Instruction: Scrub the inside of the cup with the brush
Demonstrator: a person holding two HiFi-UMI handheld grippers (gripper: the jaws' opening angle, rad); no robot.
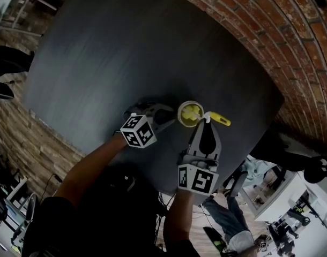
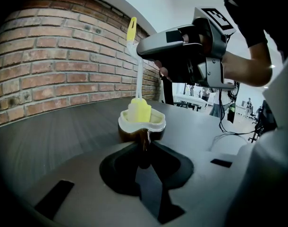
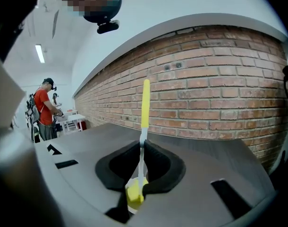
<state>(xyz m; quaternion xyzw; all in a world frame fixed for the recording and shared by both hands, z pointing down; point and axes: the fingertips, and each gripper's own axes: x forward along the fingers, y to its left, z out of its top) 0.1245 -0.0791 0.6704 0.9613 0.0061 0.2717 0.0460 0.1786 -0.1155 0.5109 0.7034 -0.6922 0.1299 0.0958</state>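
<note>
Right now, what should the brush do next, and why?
Probably push the brush a bit deeper into the cup. Its yellow head pokes above the rim, so it scrubs little. The left gripper is shut on the cup's handle, the right gripper on the brush stem.

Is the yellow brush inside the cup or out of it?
Inside. The yellow head of the brush sits within the rim of the cup, its handle sticking up, clamped by the right gripper.

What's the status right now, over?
Left gripper shut on cup handle. Right gripper shut on brush, sponge head inside cup. Nothing in the way.
</note>
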